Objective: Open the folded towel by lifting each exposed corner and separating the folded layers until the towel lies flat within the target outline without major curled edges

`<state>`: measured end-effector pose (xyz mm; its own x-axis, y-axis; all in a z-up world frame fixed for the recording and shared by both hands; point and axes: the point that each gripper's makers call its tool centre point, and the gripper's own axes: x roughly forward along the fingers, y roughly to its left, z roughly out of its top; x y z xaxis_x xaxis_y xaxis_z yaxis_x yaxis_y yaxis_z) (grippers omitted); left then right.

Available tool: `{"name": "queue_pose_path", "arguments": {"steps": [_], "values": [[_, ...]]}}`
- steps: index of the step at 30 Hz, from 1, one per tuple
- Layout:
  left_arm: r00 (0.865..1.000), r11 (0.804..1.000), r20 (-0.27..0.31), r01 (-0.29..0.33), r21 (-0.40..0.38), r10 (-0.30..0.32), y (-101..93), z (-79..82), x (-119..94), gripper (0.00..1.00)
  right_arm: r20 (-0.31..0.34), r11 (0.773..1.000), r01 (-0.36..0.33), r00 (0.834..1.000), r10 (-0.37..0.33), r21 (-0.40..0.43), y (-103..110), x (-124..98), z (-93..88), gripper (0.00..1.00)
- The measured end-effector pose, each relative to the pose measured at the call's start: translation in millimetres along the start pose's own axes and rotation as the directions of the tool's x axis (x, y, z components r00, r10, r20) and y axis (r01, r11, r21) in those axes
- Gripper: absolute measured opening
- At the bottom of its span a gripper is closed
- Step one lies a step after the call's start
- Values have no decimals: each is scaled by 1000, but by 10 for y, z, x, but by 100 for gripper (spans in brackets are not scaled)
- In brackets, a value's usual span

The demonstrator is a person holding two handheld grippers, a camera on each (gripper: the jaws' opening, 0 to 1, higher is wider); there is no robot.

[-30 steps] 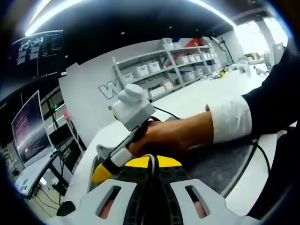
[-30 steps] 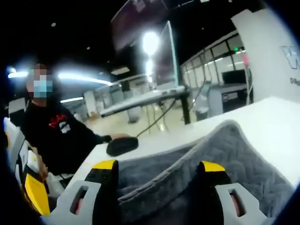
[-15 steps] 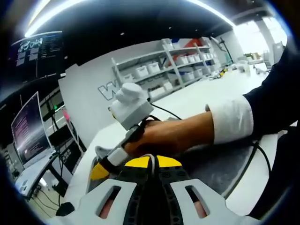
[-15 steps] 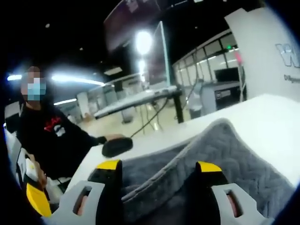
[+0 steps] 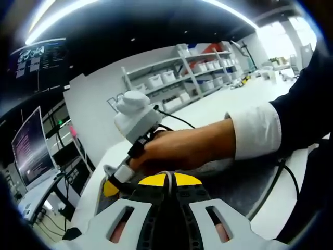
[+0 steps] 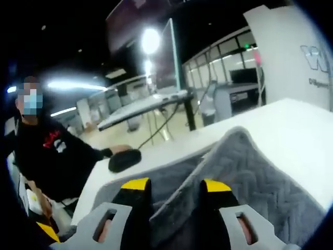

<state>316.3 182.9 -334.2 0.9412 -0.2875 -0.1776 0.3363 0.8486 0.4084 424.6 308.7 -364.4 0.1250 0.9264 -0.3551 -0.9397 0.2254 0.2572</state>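
The grey quilted towel (image 6: 244, 172) lay on the white table (image 6: 291, 130), one fold of it raised into a ridge running up between the yellow-tipped jaws of the right gripper (image 6: 174, 186). Over the last second those jaws had drawn in from a wide spread to a narrow gap, and by this moment they looked pinched onto the raised fold; I judged the grasp of that layer just made, so lifting and peeling it back would be the next step. In the left gripper view the same towel (image 5: 244, 182) showed as dark cloth beneath the person's right hand (image 5: 182, 148), which had carried the right gripper slightly up and to the left in that view. The left gripper (image 5: 167, 179) had its yellow tips pressed together low over the towel, seemingly on nothing. White storage shelves (image 5: 192, 73) stood behind, and a black computer mouse (image 6: 124, 160) lay near the table edge.
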Motion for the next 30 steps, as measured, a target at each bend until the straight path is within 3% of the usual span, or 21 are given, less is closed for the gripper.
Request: {"name": "queue_pose_path", "arguments": {"steps": [3,15,22,26,30], "values": [[1000,1000,10,4,3,-4,-30,27,4,2,22,996,-19,1000,17,83,-10,-35,34,28],[999,999,37,7,32,-8,-141,116,26,2,-56,992,50,997,-44,112,-195,-180,-88,25],[999,998,41,27,50,-29,-160,125,44,2,-102,995,95,991,-91,38,-250,-271,-58,31],[999,997,33,30,71,-33,-160,115,43,2,-201,988,144,968,-151,-51,-325,-302,-196,37],[998,996,36,40,78,-43,-136,125,22,2,-214,986,158,963,-167,-56,-388,-288,-263,35]]}}
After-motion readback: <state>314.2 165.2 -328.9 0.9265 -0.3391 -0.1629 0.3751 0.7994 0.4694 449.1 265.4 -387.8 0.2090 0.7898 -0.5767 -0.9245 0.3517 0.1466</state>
